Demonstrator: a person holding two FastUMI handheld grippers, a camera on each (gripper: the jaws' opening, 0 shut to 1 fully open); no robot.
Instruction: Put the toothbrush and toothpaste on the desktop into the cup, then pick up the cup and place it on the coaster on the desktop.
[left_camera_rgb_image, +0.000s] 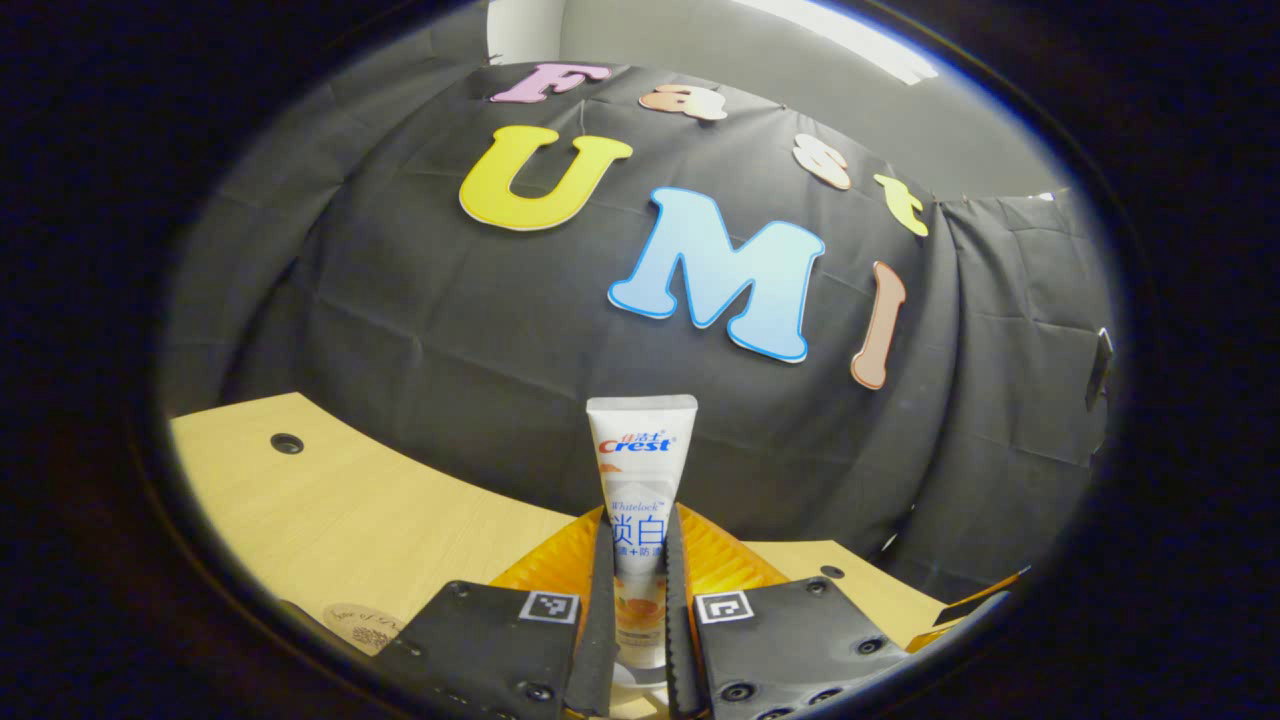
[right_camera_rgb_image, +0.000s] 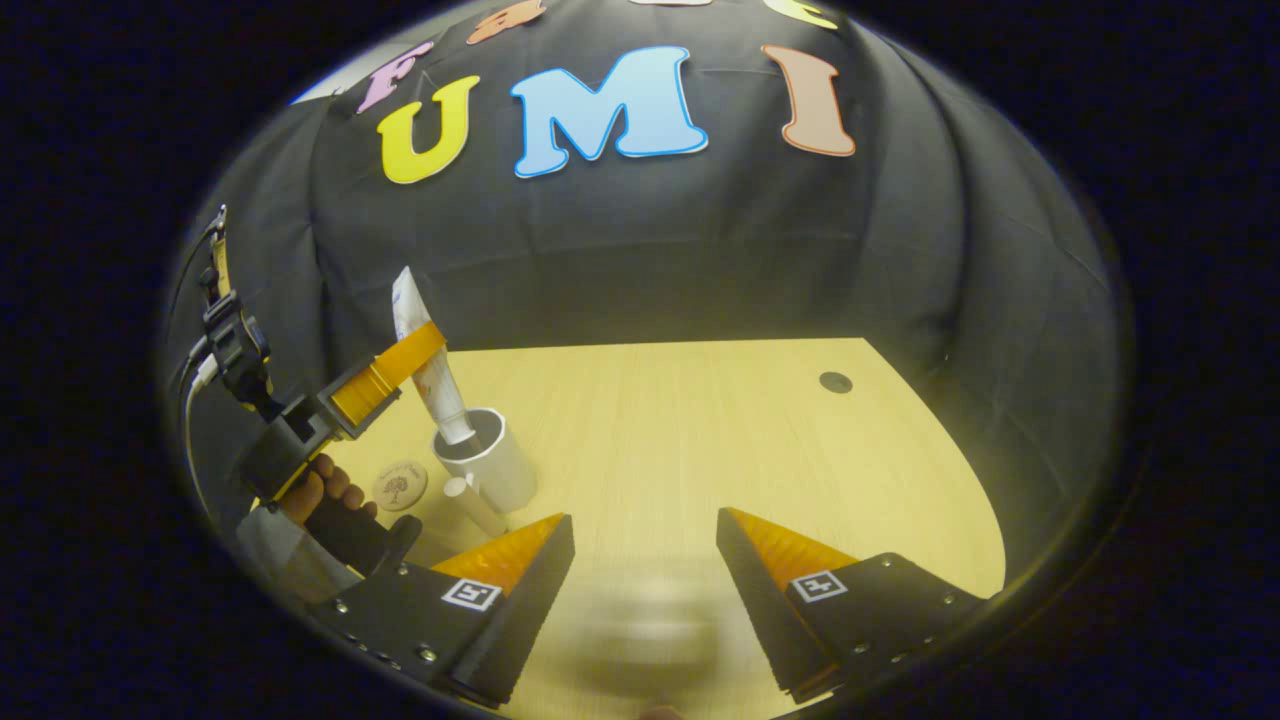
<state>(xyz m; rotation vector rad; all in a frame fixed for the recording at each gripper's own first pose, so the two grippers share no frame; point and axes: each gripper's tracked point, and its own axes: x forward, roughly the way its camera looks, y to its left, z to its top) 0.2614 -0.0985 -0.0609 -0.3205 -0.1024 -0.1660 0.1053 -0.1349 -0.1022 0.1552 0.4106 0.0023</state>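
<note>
Left gripper (left_camera_rgb_image: 640, 600) has its two fingers pressed tight on the toothpaste (left_camera_rgb_image: 642, 480), one on each side, and the tube stands straight up between them. In the right gripper view, that same left gripper (right_camera_rgb_image: 385, 372) sits at about 9 o'clock, with a person's hand (right_camera_rgb_image: 322, 492) holding its handle. It holds the toothpaste (right_camera_rgb_image: 425, 355) a bit tilted, and the bottom end of the tube is down inside the white cup (right_camera_rgb_image: 490, 462). The cup stands upright on the wooden desktop (right_camera_rgb_image: 700, 440). A small round coaster (right_camera_rgb_image: 400, 485) lies flat on the desktop just beside the cup, at the cup's 8 o'clock. A white stick-like thing leans at the front of the cup; I cannot tell if it is the toothbrush. Right gripper (right_camera_rgb_image: 645, 560) is wide open and holds nothing, low over the desktop at 6 o'clock.
</note>
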